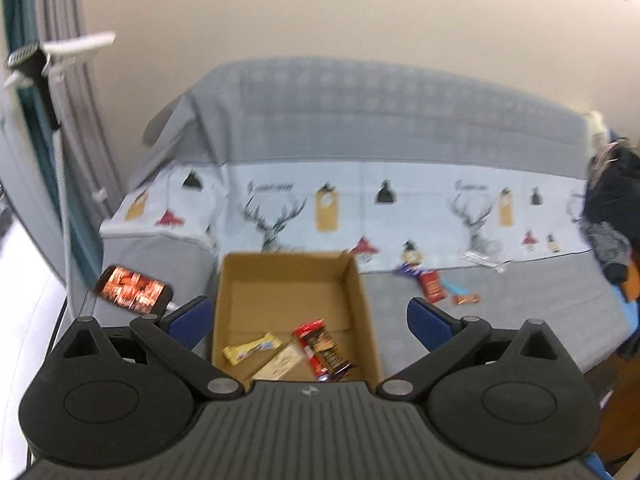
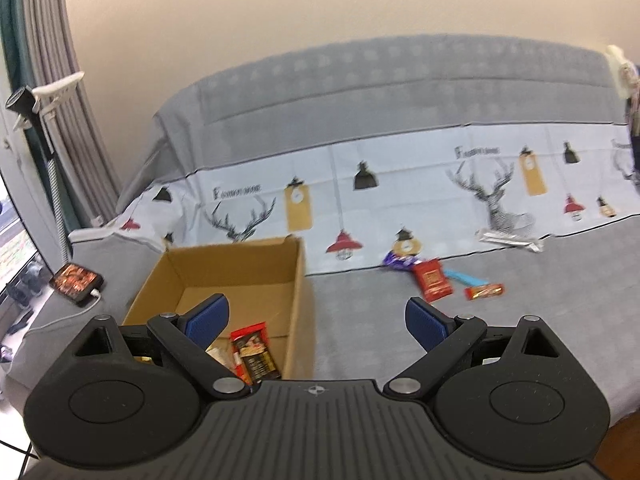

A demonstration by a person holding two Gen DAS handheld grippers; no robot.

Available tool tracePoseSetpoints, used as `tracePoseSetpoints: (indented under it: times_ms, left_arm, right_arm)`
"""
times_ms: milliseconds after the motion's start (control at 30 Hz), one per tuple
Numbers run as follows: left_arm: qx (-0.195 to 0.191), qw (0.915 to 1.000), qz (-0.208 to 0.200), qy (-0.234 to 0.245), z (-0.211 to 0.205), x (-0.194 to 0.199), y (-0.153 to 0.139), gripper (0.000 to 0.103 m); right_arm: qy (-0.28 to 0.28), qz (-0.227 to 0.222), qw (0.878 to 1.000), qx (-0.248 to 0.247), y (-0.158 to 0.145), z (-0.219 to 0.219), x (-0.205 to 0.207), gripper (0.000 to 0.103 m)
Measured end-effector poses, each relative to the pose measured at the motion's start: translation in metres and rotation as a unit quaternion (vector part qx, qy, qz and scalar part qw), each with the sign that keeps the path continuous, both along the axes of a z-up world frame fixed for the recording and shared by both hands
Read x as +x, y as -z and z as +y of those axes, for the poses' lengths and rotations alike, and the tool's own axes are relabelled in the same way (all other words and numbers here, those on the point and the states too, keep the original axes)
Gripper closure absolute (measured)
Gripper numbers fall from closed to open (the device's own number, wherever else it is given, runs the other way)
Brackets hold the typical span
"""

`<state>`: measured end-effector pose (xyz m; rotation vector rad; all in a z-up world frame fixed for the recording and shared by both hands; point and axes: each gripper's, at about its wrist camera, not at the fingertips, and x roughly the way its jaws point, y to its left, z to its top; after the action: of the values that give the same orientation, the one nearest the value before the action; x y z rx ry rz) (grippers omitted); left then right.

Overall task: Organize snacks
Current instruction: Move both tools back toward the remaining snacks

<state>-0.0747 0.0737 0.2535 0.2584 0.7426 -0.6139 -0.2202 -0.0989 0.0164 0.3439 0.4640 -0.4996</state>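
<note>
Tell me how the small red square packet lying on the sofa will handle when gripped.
The red square packet looks flat and thin, so probably light and somewhat floppy. Its wrapper seems glossy, so the pads may slip. It lies flat on soft sofa fabric, so it likely won't roll.

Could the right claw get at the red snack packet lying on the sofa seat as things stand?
Probably yes. The right claw is open and empty, and the red packet lies flat on the sofa seat ahead, right of the cardboard box. Nothing lies between them; the purple wrapper touches its far end.
</note>
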Motion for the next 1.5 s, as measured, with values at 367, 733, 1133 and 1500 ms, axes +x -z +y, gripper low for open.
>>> tracePoseSetpoints:
  times_ms: [367,733,1133,1500]
  left_arm:
    - [0.006,0.9984,-0.033,0.045,-0.024,-0.040,-0.009,0.000]
    - [0.025,0.9976,-0.028,0.059,-0.069,-0.043,0.009,0.000]
    - [0.064,0.9926,0.016,0.102,-0.160,-0.030,0.048,0.000]
    - [0.158,0.9619,0.166,0.149,-0.335,0.048,0.234,0.000]
  right_arm:
    - [0.042,-0.014,0.999,0.005,0.002,-0.019,-0.035,0.008]
    - [0.075,-0.012,0.997,0.024,0.018,-0.048,-0.057,0.008]
    - [0.130,0.011,0.991,0.042,0.046,-0.118,-0.077,0.008]
    - [0.173,0.065,0.983,0.013,0.087,-0.246,-0.084,0.007]
